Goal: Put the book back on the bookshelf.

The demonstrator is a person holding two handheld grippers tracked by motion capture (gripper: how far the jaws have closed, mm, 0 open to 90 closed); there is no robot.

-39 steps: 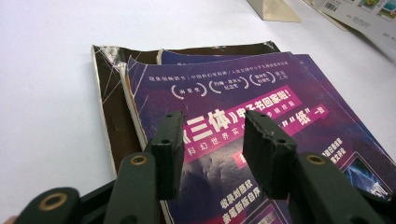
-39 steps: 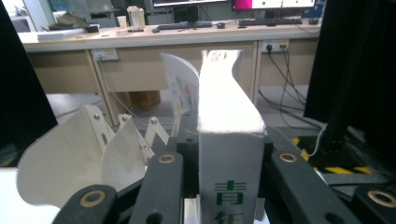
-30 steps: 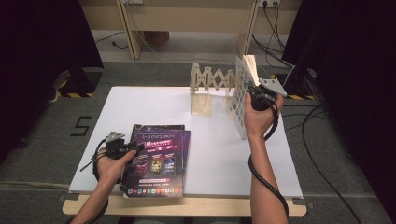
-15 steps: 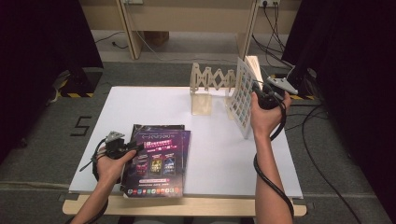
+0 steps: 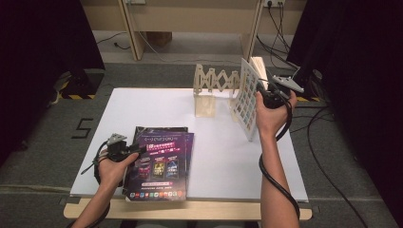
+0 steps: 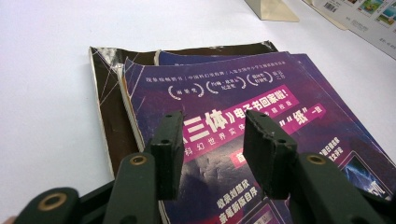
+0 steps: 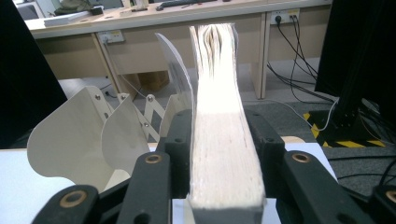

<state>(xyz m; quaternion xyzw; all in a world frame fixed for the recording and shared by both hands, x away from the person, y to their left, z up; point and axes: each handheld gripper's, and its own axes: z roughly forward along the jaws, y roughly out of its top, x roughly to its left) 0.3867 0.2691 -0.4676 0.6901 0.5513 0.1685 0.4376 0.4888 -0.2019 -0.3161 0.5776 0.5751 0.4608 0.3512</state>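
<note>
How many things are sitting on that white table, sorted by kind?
Books lying flat: 2, a purple book on top of a dark book
Books standing: 1, the upright book
Racks: 1, the wooden rack
Total: 4

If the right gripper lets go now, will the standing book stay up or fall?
The book stands on its edge, tall and narrow, so it will probably tip. The wooden rack beside it might catch it. Its cover curls away from the pages, so it seems floppy.
</note>
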